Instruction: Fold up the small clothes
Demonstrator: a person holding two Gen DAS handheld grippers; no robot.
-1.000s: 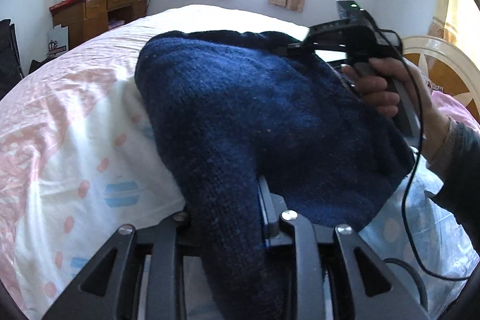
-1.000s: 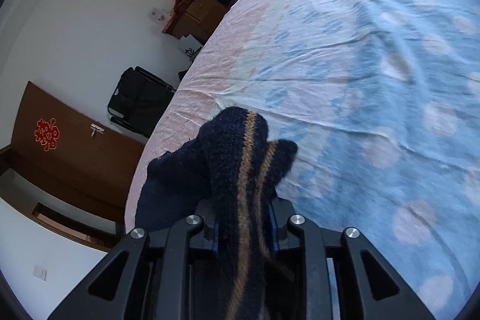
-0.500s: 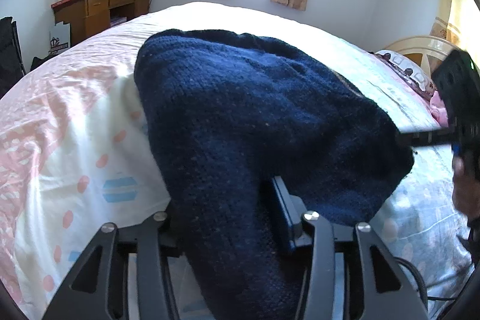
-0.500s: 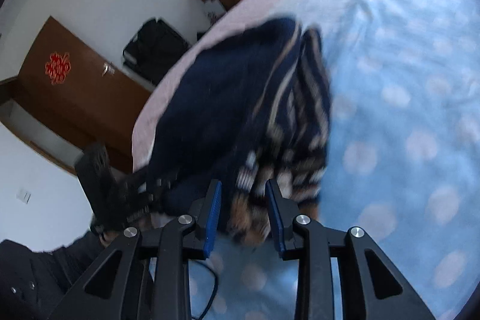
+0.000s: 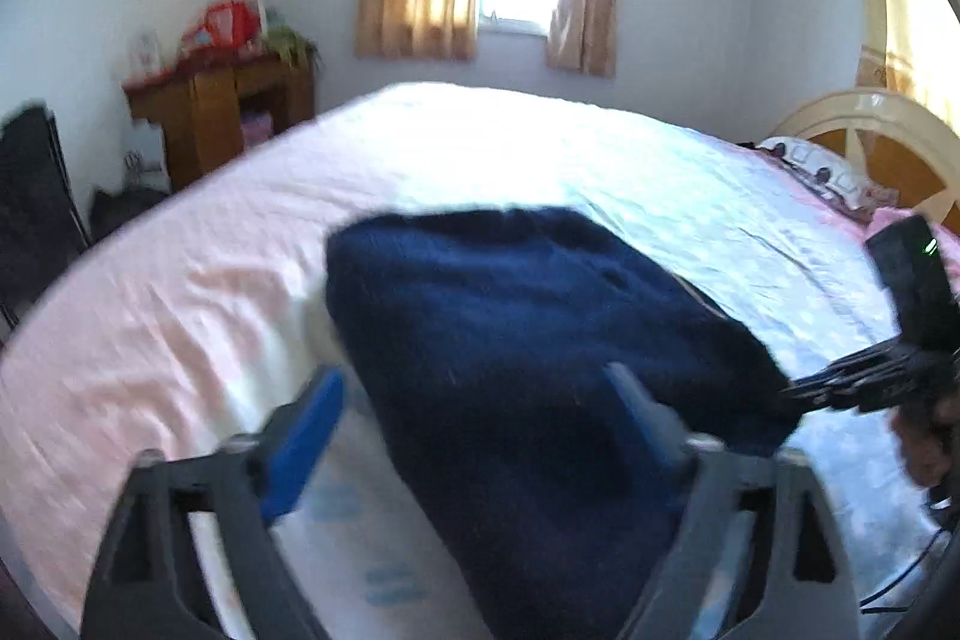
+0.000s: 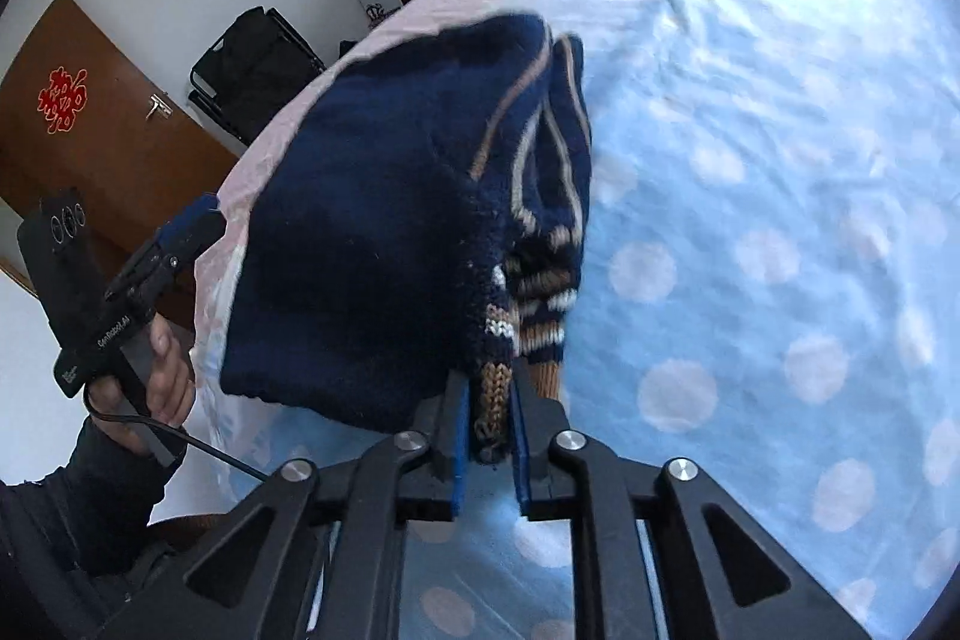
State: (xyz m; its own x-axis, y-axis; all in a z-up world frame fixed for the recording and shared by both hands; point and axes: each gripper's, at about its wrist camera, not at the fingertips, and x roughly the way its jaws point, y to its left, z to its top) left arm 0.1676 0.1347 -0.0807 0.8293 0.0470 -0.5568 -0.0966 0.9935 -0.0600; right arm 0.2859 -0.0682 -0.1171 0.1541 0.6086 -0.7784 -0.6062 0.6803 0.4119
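Two grippers, one garment: the dark navy knitted sweater with tan and white striped trim (image 6: 384,232) lies folded over on the pink-and-blue spotted bedsheet (image 6: 780,196). My right gripper (image 6: 489,418) has its fingers clamped on the striped ribbed cuff end, which sits squarely between the blue pads; they have just been closing further on it. I judge that grip is there to pin the folded edge so the layers do not slide apart.

My left gripper (image 5: 474,412) has just been opening and its fingers now stand wide apart — the navy knit lies ahead of and under them, yet neither pad presses on it. It reads as a release: the fold is laid down and this side needs no holding.

From the right wrist view I see the left gripper off to the left of the sweater, in the person's hand (image 6: 162,376), clear of the fabric.

Next, I would guess, comes another fold or a smoothing pass.
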